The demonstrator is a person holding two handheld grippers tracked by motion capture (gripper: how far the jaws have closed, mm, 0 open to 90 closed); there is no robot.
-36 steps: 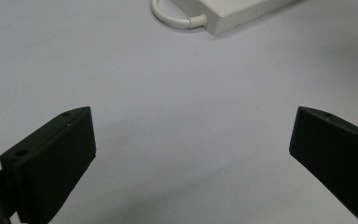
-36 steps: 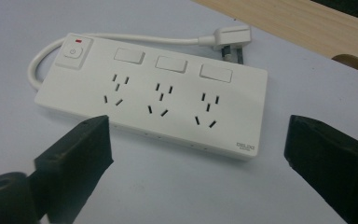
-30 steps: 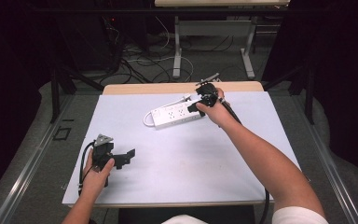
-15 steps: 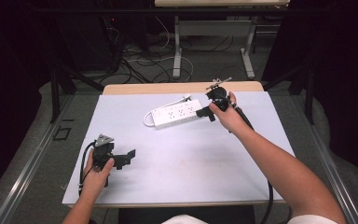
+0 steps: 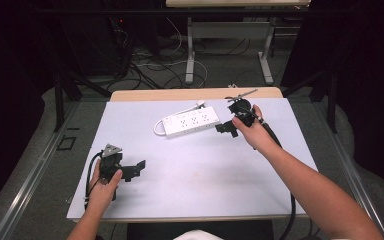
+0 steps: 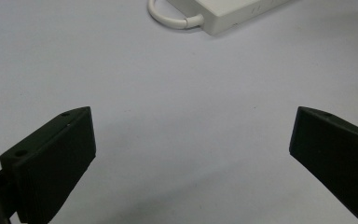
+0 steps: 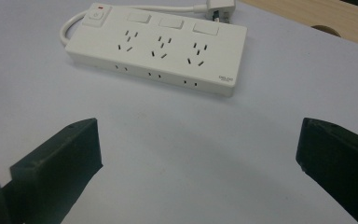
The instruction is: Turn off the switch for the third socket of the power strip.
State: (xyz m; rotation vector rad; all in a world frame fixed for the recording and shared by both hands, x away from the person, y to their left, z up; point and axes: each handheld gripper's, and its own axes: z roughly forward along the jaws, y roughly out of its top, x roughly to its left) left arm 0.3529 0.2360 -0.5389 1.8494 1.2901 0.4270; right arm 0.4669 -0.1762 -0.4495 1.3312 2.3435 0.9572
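A white power strip (image 5: 190, 123) lies on the pale sheet at the back middle of the table, its cord looped at the left end and its plug (image 5: 200, 105) behind it. In the right gripper view the power strip (image 7: 161, 46) lies flat just ahead, sockets up, red-marked switch at its left end. My right gripper (image 5: 227, 128) is open a short way to the right of the strip, holding nothing. At the front left my left gripper (image 5: 135, 170) rests open on the sheet; the left gripper view catches the strip's end and cord loop (image 6: 214, 14) far ahead.
The pale sheet (image 5: 195, 170) covers most of the table, with a wooden strip (image 5: 180, 94) bare at the back edge. Beyond the table are table legs and cables (image 5: 150, 60) on a dark floor. A black cable (image 5: 290, 210) trails from the right gripper along the forearm.
My right gripper has drawn back to the right, off the power strip's right end, and now stands clear of it. The left gripper has stayed put.
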